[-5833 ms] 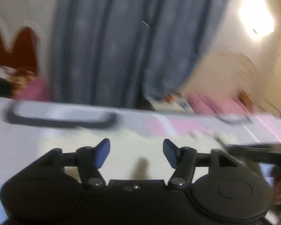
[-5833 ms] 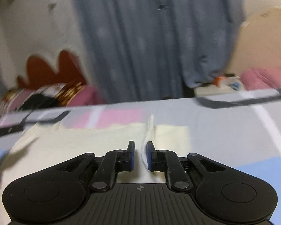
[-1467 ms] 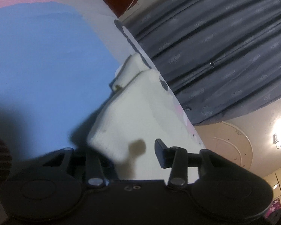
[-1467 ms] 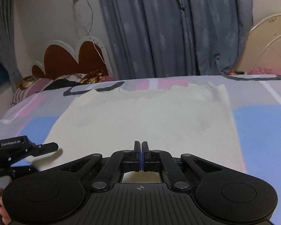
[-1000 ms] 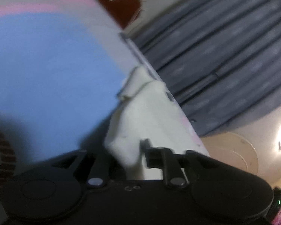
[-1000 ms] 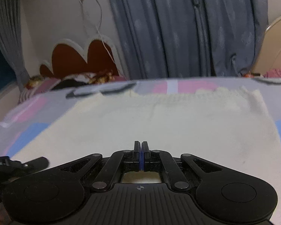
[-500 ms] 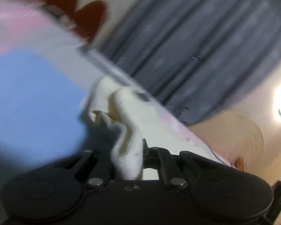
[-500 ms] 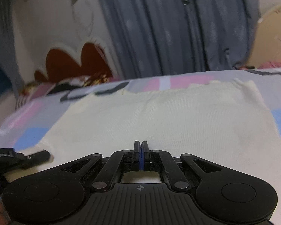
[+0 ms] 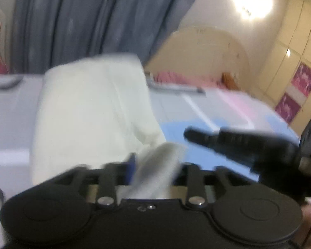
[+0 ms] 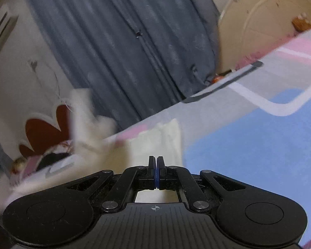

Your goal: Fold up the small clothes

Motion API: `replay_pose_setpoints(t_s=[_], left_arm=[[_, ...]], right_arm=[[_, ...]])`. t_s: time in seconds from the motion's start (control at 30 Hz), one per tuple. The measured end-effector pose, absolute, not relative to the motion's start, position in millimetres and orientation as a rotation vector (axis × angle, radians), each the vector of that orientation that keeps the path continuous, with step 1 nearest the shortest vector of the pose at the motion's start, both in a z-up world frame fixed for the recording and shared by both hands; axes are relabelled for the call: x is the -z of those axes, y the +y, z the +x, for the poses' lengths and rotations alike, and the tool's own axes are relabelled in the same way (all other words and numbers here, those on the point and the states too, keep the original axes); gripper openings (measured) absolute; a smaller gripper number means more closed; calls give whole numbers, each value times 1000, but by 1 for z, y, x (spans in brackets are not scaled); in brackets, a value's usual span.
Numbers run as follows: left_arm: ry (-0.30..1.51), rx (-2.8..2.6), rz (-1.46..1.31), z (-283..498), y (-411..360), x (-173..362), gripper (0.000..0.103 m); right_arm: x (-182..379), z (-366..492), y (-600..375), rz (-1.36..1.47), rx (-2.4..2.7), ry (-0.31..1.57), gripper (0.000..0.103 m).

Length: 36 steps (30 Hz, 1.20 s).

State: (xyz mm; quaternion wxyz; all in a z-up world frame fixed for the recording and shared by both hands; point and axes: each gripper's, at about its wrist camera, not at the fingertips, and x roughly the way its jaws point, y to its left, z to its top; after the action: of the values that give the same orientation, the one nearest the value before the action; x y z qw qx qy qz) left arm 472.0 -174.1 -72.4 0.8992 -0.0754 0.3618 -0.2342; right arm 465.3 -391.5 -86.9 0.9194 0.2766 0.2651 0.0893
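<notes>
While L gripper [image 9: 155, 168] clamps cloth [image 9: 91, 108] | edge now lifted off bed [image 10: 248, 137] vs 1.5 s ago | R gripper [image 10: 156, 172] pinched on hem | fold underway

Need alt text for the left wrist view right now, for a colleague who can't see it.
The left claw grips a bunched edge of the cream garment, lifted above the pastel patchwork bedspread. The right claw points in from the right; image is motion-blurred.
</notes>
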Motion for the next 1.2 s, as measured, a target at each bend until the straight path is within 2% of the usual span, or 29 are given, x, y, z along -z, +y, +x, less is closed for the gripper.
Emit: replay_pose_setpoints(t_s=[0.07,0.1,0.17,0.2,0.23,0.3,0.5,0.83,0.87,0.9,0.93,1.0,1.2], left_arm=[[679,495,-201,463,-161,68,66],[651,476,-226,460,-150,64,70],[618,416,-266,461,-121,60,72],[602,377,-278,466,-108,60,72],[600,333,-283,474,-96,61,72],[629,265,-308,484,-70,68,71],[737,213,-336,508,-45,96,64],[744,211,-291,511,-49,108,67],[747,210,-273,512,-51,111,67],[746,210,-256,513,-53,111,66],[743,212,-249,512,-55,110,65],[729,230,-251,510,-57,104,58],[732,281,-209,514,-79,99,59]], right_arm=[[87,462,-409,591,-171,552,1],[85,459,-414,587,-167,550,1],[83,456,-419,584,-173,550,3],[84,456,-419,581,-184,552,11],[83,456,-416,576,-192,550,26],[83,454,-405,559,-220,542,45],[90,473,-363,493,-307,574,45],[110,513,-341,463,-354,695,44],[109,515,-336,433,-352,699,39],[109,517,-333,406,-348,704,22],[107,518,-329,383,-343,701,18],[101,511,-324,336,-337,664,14],[91,486,-344,339,-312,596,14]])
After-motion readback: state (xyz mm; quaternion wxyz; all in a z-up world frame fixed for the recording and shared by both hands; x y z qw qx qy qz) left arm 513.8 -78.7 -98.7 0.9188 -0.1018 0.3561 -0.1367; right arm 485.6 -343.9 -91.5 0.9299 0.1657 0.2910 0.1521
